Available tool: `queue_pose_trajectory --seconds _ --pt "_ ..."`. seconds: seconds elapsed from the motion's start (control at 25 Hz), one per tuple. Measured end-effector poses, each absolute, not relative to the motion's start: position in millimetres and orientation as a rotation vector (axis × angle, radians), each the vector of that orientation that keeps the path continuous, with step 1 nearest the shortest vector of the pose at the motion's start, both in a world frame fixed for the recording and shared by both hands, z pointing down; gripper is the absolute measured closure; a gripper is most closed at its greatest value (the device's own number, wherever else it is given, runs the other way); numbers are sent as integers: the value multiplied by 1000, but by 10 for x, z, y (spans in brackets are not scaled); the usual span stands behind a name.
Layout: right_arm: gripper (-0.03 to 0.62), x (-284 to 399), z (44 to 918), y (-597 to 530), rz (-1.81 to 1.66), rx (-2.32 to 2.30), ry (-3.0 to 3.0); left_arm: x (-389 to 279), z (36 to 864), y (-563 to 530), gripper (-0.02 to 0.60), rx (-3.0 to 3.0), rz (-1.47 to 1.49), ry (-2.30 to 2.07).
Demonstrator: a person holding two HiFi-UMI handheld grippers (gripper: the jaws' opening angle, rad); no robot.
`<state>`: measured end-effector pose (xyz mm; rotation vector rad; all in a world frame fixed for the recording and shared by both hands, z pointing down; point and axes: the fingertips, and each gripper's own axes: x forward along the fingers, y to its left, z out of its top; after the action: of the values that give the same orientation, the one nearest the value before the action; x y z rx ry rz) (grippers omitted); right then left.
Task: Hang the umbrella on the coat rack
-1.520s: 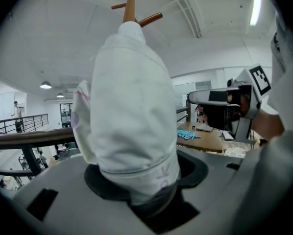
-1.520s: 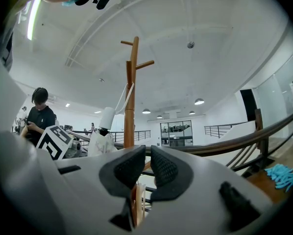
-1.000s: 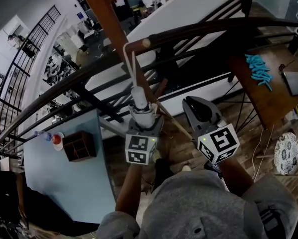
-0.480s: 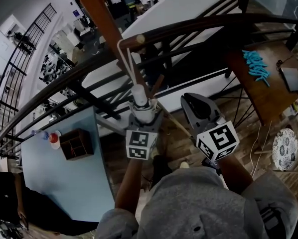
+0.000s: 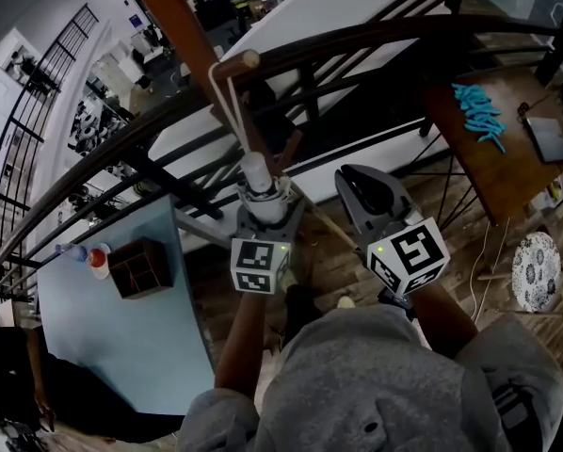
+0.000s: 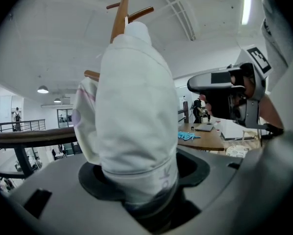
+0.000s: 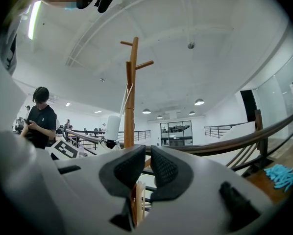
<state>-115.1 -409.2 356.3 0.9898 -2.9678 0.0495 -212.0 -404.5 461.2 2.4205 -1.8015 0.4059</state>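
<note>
Wood table (image 5: 489,172), upper rt: blue bundle (image 5: 477,111), laptop (image 5: 550,139). Blue-grey table (image 5: 121,347), lower left: wooden compartment box (image 5: 138,266), red-topped item (image 5: 97,257) beside it. Plank floor (image 5: 338,262): round patterned disc (image 5: 534,271), rt edge.

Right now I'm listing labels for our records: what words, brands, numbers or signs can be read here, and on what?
No text reads clearly.
Faint grey print on the umbrella, on its lower band: sideways and cut off, unreadable.
Black-and-white square markers on the left tongs, opening with the umbrella between them, and on the right tongs: patterns only, no letters.
</note>
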Motion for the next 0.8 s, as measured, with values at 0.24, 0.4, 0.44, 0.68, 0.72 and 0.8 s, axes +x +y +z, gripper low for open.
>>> queue_pose_trajectory --seconds 0.24,0.4,0.44,0.68,0.72,0.8 --pt "548 -1082 3569 -4131 25 1004 -2959 -2114 4603 -4043 285 2427 372 -1789" --pt "548 -1011 3535 -4132 15 1021 -2956 -2154 4571 -4006 262 2410 341 -1801" --pt "548 -981 3533 -4123 10 1024 -2953 -2142 4561 -3989 261 2408 334 -1804" --pt "548 -858 3467 -4042 -41 1021 -2958 -2125 4496 -3847 247 2388 309 -1850" --pt "548 -825 3460 -4023 -45 1022 -2957 -2125 4479 -3801 247 2381 301 -1861" --pt "548 -760 3455 -3992 -44 1025 -2956 -2144 4432 -3702 247 2363 278 -1891"
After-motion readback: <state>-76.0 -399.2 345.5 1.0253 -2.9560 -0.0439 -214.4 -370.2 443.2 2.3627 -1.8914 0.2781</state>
